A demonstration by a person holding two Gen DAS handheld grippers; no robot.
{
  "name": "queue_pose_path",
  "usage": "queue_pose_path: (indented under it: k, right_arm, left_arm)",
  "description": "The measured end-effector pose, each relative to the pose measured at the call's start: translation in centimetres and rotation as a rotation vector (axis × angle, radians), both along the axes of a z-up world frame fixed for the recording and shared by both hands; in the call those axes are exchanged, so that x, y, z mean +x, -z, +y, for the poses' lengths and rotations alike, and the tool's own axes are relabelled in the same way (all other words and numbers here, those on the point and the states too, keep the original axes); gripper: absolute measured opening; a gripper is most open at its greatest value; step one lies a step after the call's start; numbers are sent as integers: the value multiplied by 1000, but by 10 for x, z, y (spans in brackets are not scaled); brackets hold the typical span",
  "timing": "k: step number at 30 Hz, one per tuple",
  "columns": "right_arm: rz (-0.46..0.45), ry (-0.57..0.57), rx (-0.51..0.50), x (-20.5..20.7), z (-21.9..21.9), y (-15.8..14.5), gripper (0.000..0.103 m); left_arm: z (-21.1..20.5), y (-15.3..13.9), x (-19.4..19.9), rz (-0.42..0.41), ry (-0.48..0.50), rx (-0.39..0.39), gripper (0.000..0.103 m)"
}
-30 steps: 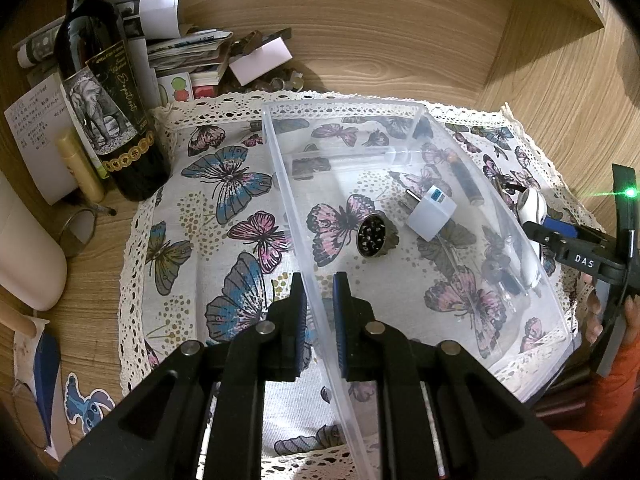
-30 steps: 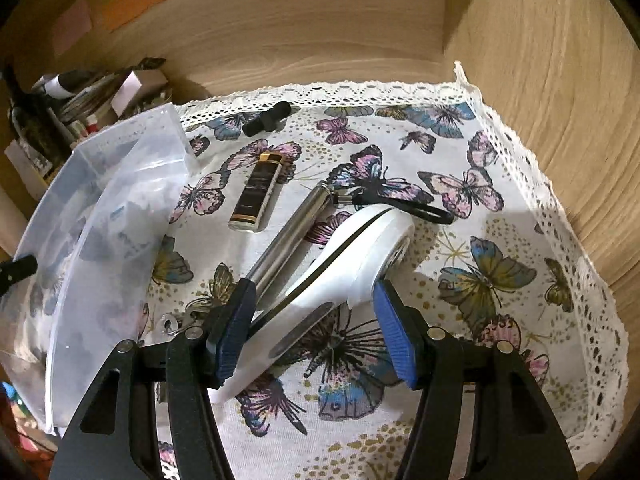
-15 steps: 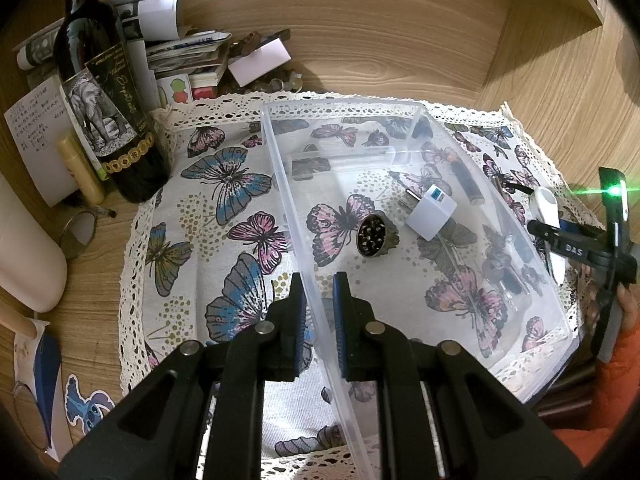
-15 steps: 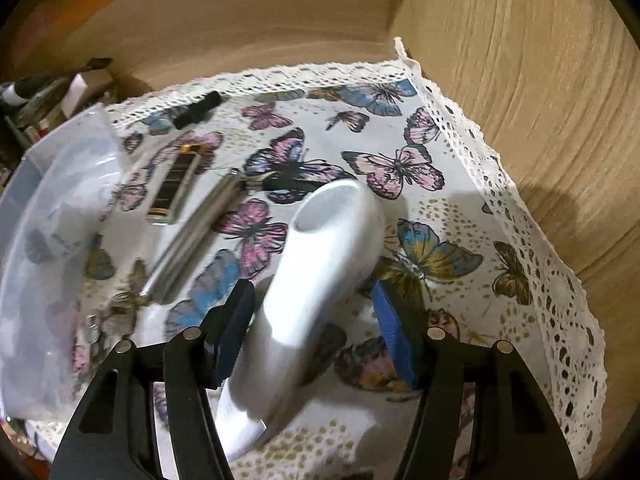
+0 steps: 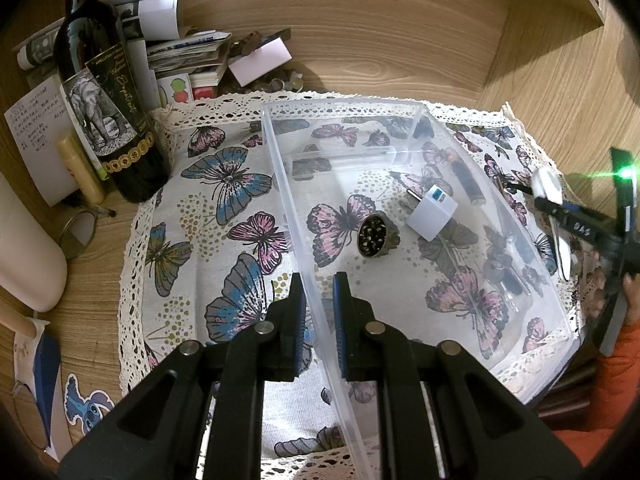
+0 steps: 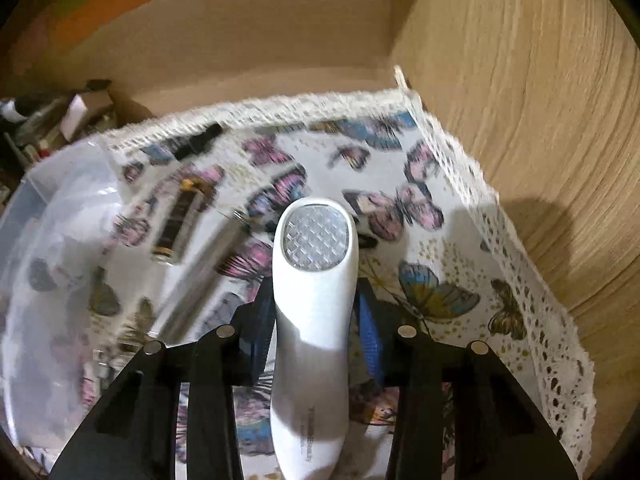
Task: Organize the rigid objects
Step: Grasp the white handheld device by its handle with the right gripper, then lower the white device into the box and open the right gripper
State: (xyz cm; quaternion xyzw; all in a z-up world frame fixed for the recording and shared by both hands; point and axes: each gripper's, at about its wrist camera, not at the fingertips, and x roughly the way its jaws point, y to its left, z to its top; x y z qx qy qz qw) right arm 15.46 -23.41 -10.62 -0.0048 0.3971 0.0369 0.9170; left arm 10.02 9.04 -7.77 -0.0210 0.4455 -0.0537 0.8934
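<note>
A clear plastic box [image 5: 280, 168] stands on the butterfly cloth [image 5: 224, 184]. My left gripper [image 5: 320, 280] is shut on its near side wall. Inside lie a white plug adapter [image 5: 432, 212] and a round metal grinder [image 5: 374, 236]. To the right of the box, my right gripper [image 6: 316, 300] has its jaws closing on a white handheld light [image 6: 316, 280]. The light sits between the blue pads [image 6: 262, 320], with its lens end raised and pointing away from me. The same white light [image 5: 546, 184] shows at the right edge of the left wrist view.
A dark lighter [image 6: 176, 232], a metal tube [image 6: 192, 292] and a small black cylinder [image 6: 198, 142] lie on the cloth between box and light. A wine bottle [image 5: 108, 112] and stacked papers [image 5: 188, 52] crowd the back left. Wooden walls [image 6: 540, 120] close in behind and at right.
The right jaws have narrowed onto the white light, which swung from lying slantwise to in line with the gripper, lens end up. The left gripper and box stayed put.
</note>
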Motion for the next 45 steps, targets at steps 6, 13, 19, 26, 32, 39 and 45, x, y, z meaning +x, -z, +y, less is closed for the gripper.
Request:
queue_pose_path:
  k: [6,13,19,26,32,39,45]
  right_arm:
    - [-114,-84,11,-10,27,-40,35]
    - [-240,-189,32,-18,63,-82,35]
    - [-316,-284,68,-27,91,-108,35]
    - [-323,-412,88,-35,124,-115,35]
    - [-261,-503,80,-34,151,-101,35]
    - [-145,-559,24,-20,177,-71,35]
    - [-77,-575,-21,-6,188,-53,35]
  left_arm:
    - [0,1,0,1,-1,-3,13]
    - [2,3,3,-2,1,-1,13]
    - [2,3,3,-2,1,-2,13]
    - [0,4,2,-5,5,-3,13]
    - [-1,3,1,-7,5,-6,13]
    - [-1,3,1,-8,6,-6,13]
    - [-2,4,0,-8,5,-9,14]
